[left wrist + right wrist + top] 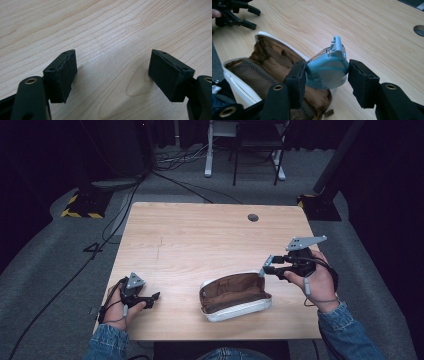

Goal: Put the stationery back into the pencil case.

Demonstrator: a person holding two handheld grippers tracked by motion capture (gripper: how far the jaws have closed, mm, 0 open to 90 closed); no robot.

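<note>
Right gripper view: our right gripper (327, 76) clamps a blue tape dispenser (327, 71) above the open pouch (242, 72); our left gripper (112, 75) gapes empty.

Blue object's (325, 72) lower part behind the pouch's (249, 75) rim, its kind unclear

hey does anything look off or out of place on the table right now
Nothing stands out. The open pouch lies flat on the table, unzipped, nothing spilled. The right tongs hold a small blue round item just above the pouch's opening. The left tongs rest open.
</note>
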